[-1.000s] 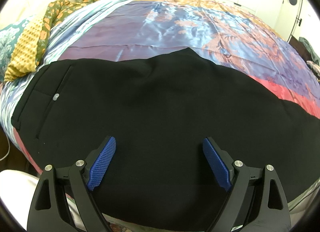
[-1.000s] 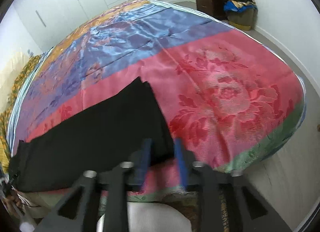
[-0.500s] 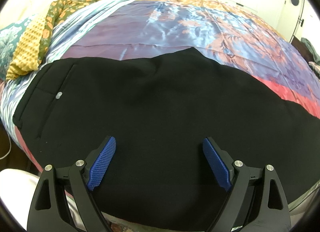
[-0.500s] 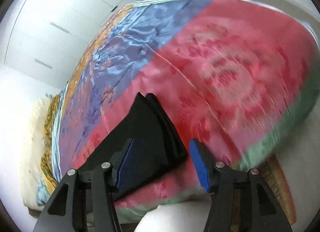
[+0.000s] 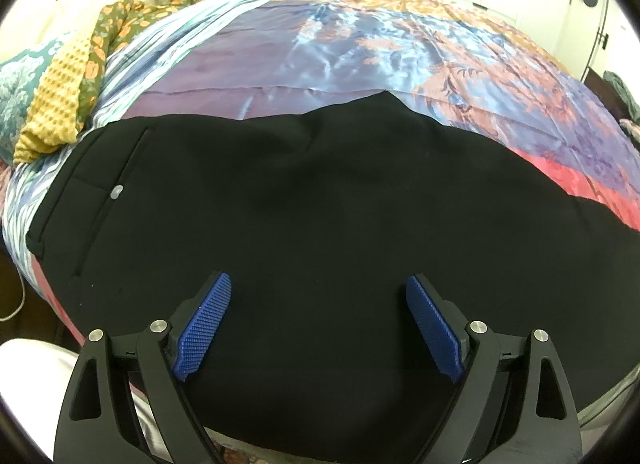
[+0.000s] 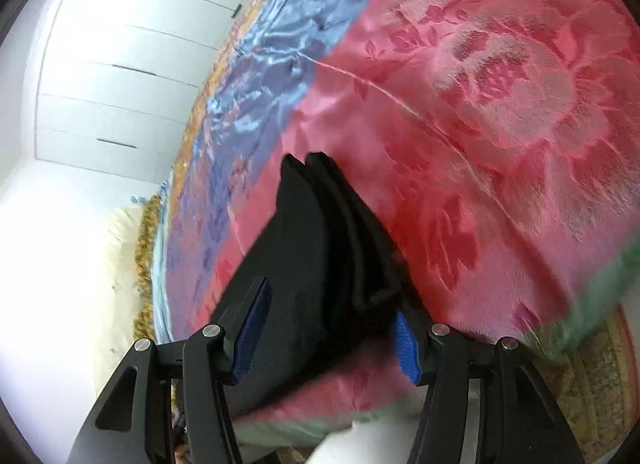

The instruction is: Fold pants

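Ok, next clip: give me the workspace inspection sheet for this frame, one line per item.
Surface: bed with satin quilt, purple, blue, orange and pink panels; pink floral end nearer the right tongs.
Job's things: black pants lying flat along the near edge, pocket button showing; hem end stacked in layers.
Clutter: mustard waffle blanket and floral bedding at the head of the bed.
Grippers: left tongs open above the pants; right tongs open, straddling the hem end.
Cables: thin white cord beside the bed.
Surroundings: white cupboard doors; patterned rug.
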Motion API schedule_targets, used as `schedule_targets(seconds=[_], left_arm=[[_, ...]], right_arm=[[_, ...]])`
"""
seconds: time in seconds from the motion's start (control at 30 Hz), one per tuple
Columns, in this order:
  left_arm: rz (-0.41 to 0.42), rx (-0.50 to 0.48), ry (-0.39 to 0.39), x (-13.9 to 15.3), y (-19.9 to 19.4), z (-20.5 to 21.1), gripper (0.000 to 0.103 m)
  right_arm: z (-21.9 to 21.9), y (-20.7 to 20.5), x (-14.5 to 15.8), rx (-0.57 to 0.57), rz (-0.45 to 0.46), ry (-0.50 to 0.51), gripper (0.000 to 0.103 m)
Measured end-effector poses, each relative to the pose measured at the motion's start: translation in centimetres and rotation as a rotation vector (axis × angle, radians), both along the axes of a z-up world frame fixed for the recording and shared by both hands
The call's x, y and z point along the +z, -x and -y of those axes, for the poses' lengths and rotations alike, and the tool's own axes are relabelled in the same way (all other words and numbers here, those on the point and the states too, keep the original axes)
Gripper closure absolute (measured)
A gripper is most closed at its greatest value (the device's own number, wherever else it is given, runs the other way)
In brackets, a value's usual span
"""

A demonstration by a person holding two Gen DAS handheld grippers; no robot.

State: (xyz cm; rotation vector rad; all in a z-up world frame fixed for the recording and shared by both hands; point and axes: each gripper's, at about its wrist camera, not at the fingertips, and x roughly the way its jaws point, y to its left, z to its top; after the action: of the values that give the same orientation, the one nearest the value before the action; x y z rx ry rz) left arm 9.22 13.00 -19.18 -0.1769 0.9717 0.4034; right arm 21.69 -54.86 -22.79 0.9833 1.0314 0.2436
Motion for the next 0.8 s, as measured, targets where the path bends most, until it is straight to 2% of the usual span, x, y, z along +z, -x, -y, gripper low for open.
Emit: schedule_targets(seconds=[0.1,0.23,0.27,0.3,0.33,0.4,0.43,0.47,0.5,0.7,0.8], left_arm=[[0.0,0.001,0.001,0.0,0.0,0.0,0.012],[0.0,0.0,0.001,0.0,0.0,0.0,0.011],[-0.001,0.0,0.007,0.0,0.0,0.0,0.011],[0.0,-0.002,0.026,0.2,0.1,-0.1,0.012],[0.005,-0.004,0.043,0.5,0.1,-0.2,0.014],[0.049,-0.01,0.121,1.6,0.9,-0.2,0.015],[0.075,-0.013,0.159,2.1,1.5,-0.1,0.015],[0.096,-0.015,0.194,2.5,2.1,0.0,0.015],[0.103,-0.017,0.212,2.6,2.5,0.1,0.015],[0.099,-0.037,0.235,2.1,1.6,0.5,0.015],[0.116,-0.035,0.251,2.1,1.5,0.3,0.015]], right_arm=[[-0.2,-0.6,-0.2,0.036,-0.018,0.018,0.046],[-1.4,-1.7,0.0,0.085,-0.043,0.123,0.047],[-1.9,-2.0,0.2,0.093,-0.049,0.157,0.053],[-2.1,-2.1,0.3,0.092,-0.054,0.179,0.071],[-2.2,-2.2,0.2,0.09,-0.057,0.184,0.078],[-2.4,-2.0,0.5,0.077,-0.049,0.188,0.083],[-2.9,-1.7,1.1,0.065,-0.031,0.182,0.084],[-3.1,-1.2,1.7,0.058,-0.007,0.156,0.091],[-3.5,-1.1,2.2,0.053,0.011,0.133,0.091],[-10.0,-0.4,7.6,0.145,0.137,0.008,0.091],[-15.4,-0.2,8.9,0.178,0.179,-0.118,0.091]])
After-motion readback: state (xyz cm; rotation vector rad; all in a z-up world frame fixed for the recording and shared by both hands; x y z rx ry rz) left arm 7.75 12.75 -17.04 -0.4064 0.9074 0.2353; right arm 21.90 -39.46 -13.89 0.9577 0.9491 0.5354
